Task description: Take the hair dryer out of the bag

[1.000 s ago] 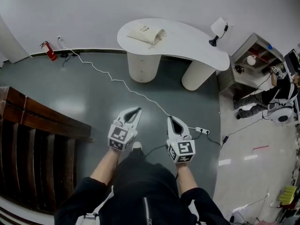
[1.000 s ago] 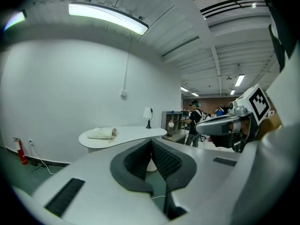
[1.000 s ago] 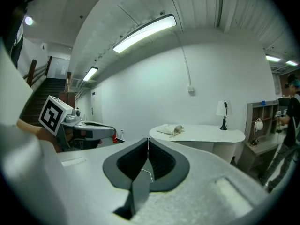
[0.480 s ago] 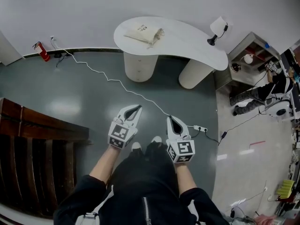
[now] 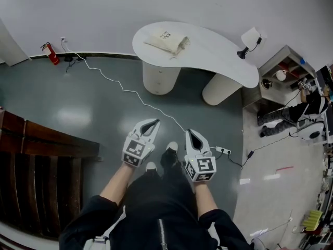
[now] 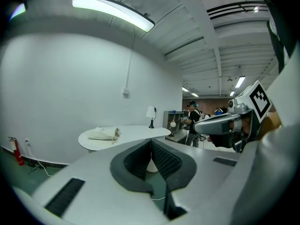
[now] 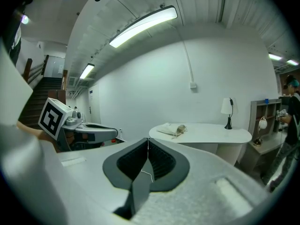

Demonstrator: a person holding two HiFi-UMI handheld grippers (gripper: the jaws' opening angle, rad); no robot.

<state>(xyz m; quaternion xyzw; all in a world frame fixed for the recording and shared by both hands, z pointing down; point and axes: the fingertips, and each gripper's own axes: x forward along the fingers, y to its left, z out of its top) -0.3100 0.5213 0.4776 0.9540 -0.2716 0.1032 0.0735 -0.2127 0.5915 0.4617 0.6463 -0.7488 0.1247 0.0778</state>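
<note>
Nothing done yet: bag (image 5: 167, 40) sits on the table (image 5: 221, 53) at my 12 o'clock, well away, left gripper (image 5: 154, 122) and right gripper (image 5: 190, 133) clenched empty.

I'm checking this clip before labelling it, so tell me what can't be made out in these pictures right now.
- Hair dryer: seen in no view; if it is inside, the cloth of the bag hides it.
- Print on the bag: too small to read in any view.
- Shelf unit: contents too small in the head view.
- Person: partly cut off by the head view's right edge.
</note>
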